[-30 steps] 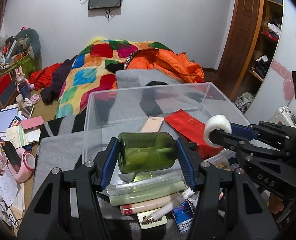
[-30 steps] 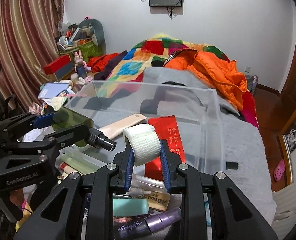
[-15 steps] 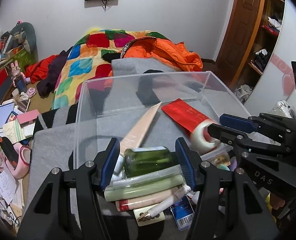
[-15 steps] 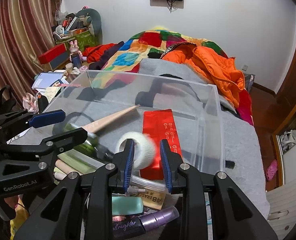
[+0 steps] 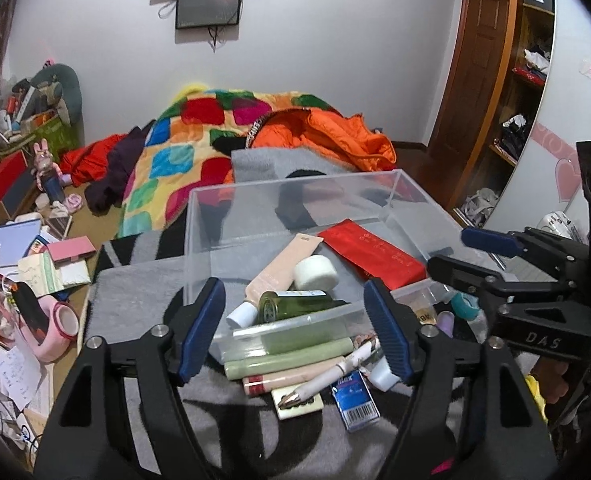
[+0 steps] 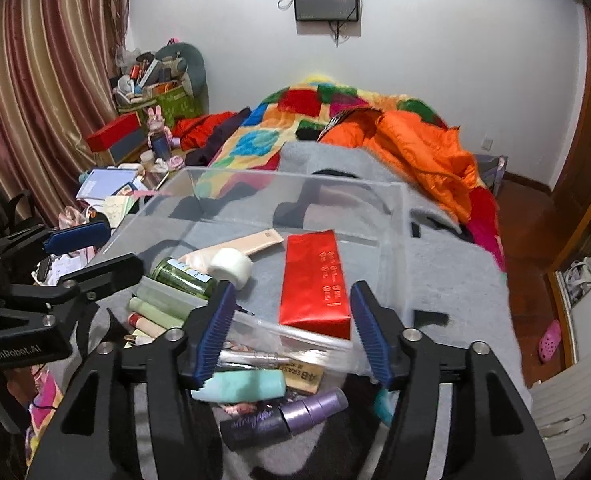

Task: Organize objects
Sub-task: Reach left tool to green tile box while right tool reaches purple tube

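A clear plastic box [image 5: 295, 184] [image 6: 399, 208] sits on a grey blanket. Inside it lie a green bottle [image 5: 295, 306] [image 6: 183, 276], a white tape roll [image 5: 315, 272] [image 6: 231, 267], a beige tube [image 5: 279, 268] [image 6: 243, 244] and a red packet [image 5: 371, 252] [image 6: 315, 280]. My left gripper [image 5: 295, 332] is open and empty just in front of the box's near wall. My right gripper [image 6: 291, 336] is open and empty, also at the near wall; it shows from the side in the left wrist view [image 5: 455, 252].
Loose cosmetics lie in front of the box: green and beige tubes [image 5: 291, 360], a blue card [image 5: 353, 398], a teal tube [image 6: 243, 386], purple bottles [image 6: 287, 416]. A colourful quilt [image 5: 183, 152] and orange jacket [image 5: 323, 140] lie behind. Clutter covers the floor on the left [image 5: 35, 272].
Both grippers have opened and pulled back. The green bottle and the white tape roll have dropped into the box and now lie on its floor.
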The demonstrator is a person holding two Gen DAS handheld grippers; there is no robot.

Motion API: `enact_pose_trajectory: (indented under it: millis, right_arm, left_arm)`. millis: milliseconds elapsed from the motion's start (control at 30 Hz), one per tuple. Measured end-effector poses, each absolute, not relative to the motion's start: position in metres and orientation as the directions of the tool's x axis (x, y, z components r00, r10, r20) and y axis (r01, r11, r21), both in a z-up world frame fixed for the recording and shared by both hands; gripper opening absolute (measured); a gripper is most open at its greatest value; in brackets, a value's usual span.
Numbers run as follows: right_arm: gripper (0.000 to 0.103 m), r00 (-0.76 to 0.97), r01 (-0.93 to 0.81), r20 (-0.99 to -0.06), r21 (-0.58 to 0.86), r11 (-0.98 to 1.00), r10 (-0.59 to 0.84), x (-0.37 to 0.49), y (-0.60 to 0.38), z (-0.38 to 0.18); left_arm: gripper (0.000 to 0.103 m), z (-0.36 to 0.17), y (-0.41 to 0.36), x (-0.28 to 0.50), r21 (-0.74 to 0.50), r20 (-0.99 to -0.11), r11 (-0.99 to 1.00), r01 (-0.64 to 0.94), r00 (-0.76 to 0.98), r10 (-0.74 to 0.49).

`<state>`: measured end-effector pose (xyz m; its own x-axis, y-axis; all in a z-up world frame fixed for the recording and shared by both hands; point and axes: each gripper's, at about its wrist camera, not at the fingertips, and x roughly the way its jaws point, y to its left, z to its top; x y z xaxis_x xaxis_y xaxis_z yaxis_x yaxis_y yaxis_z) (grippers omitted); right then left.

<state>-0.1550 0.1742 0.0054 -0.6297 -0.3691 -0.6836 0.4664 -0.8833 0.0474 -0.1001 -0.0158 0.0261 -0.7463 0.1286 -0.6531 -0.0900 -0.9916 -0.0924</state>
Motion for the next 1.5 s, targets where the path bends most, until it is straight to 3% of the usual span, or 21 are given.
enact_pose_trajectory:
  millis: [300,500,933,1500]
  right_arm:
    - [0.065,-0.692,0.429,-0.637,0.017,-0.903,-0.34,-0.122,0.19,0.013]
    - [0.065,-0.677,0.417,-0.659,0.021,-0.909,-0.326,-0.108,0.195,-0.002]
    - [0.065,-0.565,0.332,-0.754,0.165,-0.929,-0.336,-0.114,0.196,-0.058]
    - [0.065,-0.59,0.308,-0.749,0.136,-0.942,-0.301,-0.1,0.206,-0.063]
  left_arm:
    - [0.073,0.019,-0.021,-0.071,-0.084,-0.643,-0.994,-0.076,-0.757,0.112]
    - [0.073,-0.001,-0.023,-0.06,-0.108,-0.672,-0.992,-0.068,-0.73,0.123]
    - [0.073,-0.046,-0.017,-0.051,-0.102,-0.732,-0.994,-0.046,-0.673,0.106]
    - [0.07,-0.06,-0.013,-0.054,-0.057,-0.721,-0.998,-0.006,-0.691,0.045]
